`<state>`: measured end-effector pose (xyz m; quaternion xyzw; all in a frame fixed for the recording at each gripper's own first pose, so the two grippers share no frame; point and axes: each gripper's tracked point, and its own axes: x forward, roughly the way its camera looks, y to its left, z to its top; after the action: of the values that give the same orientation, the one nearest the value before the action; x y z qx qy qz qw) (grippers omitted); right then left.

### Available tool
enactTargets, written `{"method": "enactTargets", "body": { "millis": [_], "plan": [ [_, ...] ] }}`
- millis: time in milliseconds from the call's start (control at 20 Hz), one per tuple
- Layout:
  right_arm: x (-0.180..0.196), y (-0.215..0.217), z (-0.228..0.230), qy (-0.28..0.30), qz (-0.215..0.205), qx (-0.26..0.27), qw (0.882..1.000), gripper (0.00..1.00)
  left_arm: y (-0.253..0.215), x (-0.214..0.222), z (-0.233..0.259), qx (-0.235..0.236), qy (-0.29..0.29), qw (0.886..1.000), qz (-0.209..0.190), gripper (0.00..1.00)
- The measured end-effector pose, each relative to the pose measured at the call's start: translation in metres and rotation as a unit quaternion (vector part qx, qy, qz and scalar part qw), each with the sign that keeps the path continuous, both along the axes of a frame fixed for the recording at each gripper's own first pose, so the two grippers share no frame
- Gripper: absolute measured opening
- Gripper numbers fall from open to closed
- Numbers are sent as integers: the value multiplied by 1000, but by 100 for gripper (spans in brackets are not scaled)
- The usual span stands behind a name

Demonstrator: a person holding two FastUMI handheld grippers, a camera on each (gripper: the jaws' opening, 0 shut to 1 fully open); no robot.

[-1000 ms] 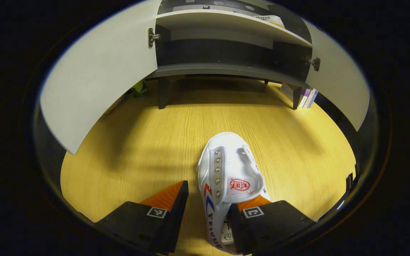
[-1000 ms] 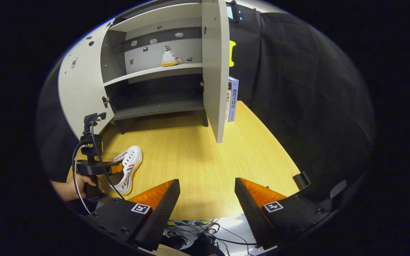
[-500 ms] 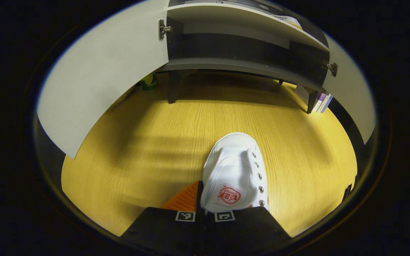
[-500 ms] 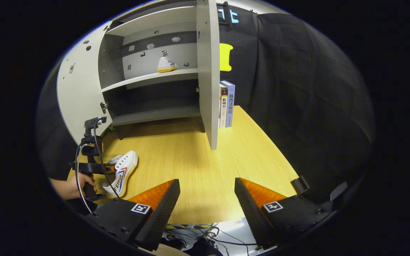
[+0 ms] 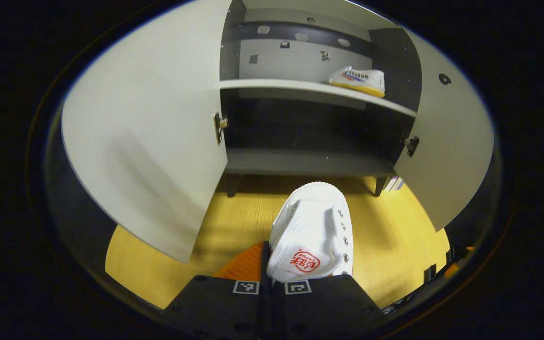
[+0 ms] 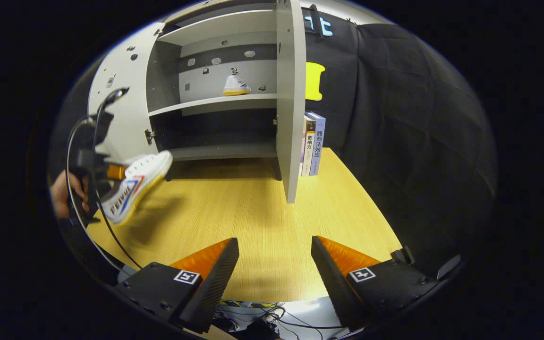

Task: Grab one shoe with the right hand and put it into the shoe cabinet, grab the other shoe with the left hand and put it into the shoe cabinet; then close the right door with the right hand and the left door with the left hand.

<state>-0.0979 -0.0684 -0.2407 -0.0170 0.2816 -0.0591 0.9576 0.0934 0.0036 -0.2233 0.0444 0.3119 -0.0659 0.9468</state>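
Above table point(image 6: 253, 212), left gripper point(image 5: 272, 278) clamps shoe point(image 5: 312, 233) (airborne); right gripper point(image 6: 274, 264) gapes.

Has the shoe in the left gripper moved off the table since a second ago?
Yes. The shoe has risen off the table toward the cabinet.

The wood-grain counter point(image 6: 253, 226) carries a grey shoe cabinet point(image 6: 215, 104) standing on short dark legs at its far side, both doors swung open. Just beside the cabinet's right door, a few books point(image 6: 313, 144) stand upright on the counter against the booth wall. Inside the cabinet, the upper shelf point(image 5: 314, 89) bears one white sneaker point(image 5: 359, 81) with a yellow sole, lying toward the shelf's right end. The lower shelf point(image 5: 305, 163) is dark and in shadow.
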Motion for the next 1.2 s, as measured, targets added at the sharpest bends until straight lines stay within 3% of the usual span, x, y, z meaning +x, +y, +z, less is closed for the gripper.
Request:
{"method": "enactTargets", "body": {
  "millis": [400,750,950,1200],
  "plan": [
    [2,-9,-2,-5,29,0,1000,98,-36,73,132,1,-62,998,-12,5],
    [3,-35,11,-20,-2,22,1000,98,-56,169,212,-20,-80,997,7,5],
    [-2,-52,20,-32,-13,9,999,98,-76,243,224,-3,-62,998,5,5],
    [-21,-81,20,-18,-46,7,999,98,-94,324,201,63,-33,997,2,5]
  ]
}}
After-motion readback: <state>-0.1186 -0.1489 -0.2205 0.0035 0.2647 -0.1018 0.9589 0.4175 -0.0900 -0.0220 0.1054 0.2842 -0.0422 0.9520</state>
